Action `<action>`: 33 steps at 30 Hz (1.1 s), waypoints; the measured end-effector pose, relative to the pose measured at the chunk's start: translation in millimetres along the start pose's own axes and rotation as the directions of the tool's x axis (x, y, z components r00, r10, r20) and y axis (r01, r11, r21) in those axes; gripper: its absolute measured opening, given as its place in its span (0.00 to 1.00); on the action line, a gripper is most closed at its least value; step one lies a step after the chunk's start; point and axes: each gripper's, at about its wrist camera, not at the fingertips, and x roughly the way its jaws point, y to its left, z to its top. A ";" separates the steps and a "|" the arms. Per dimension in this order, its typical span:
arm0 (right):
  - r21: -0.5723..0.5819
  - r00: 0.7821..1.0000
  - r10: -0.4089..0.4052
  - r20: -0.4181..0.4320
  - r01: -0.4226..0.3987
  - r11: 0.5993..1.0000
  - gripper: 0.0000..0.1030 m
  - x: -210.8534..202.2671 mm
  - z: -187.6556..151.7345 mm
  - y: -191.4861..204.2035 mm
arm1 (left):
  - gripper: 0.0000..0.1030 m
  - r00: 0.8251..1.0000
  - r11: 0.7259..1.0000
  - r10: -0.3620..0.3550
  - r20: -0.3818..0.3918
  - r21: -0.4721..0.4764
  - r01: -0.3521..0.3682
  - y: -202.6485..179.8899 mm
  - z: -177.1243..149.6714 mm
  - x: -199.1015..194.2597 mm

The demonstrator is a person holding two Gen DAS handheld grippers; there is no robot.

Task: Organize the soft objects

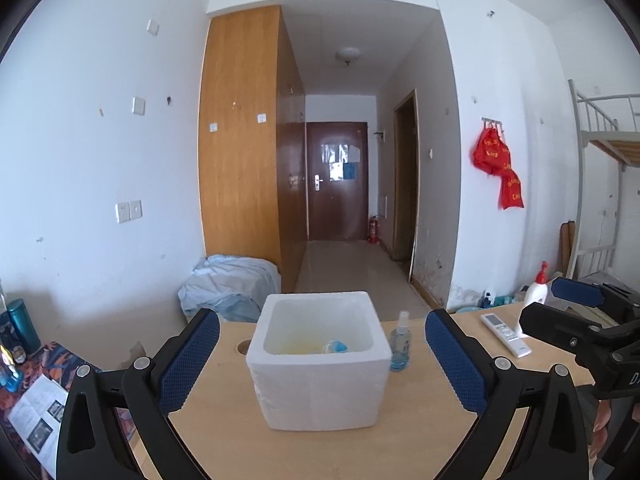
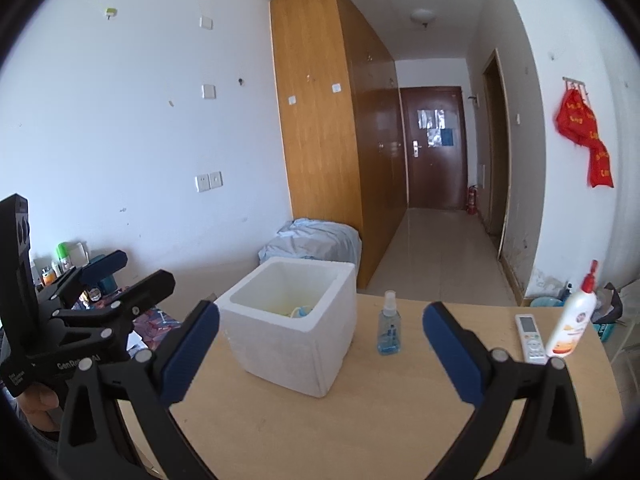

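Both claws gape wide, empty: left claw [image 1: 322, 354] frames the white foam box [image 1: 320, 384] at 12 o'clock; right claw [image 2: 320, 346] has it at 10 o'clock

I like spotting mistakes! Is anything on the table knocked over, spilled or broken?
Nothing stands out. The white foam box sits flat on the table, the small spray bottle and the white bottle stand upright, and the remote lies flat. No spill shows.
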 end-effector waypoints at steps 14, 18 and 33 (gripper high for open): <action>0.007 0.994 -0.055 0.094 0.055 0.998 1.00 -65.7 -28.0 11.3 | 1.00 0.996 0.999 -0.044 0.078 0.007 0.044 -23.8 -24.3 -73.8; 0.023 0.990 -0.076 0.120 0.073 0.997 1.00 -78.0 -46.1 10.8 | 1.00 0.993 0.999 -0.043 0.111 0.009 0.043 -30.4 -41.3 -88.7; 0.039 0.969 -0.135 0.206 0.130 0.991 1.00 -114.3 -99.7 10.9 | 1.00 0.986 0.999 -0.038 0.165 -0.016 0.041 -34.2 -92.0 -114.4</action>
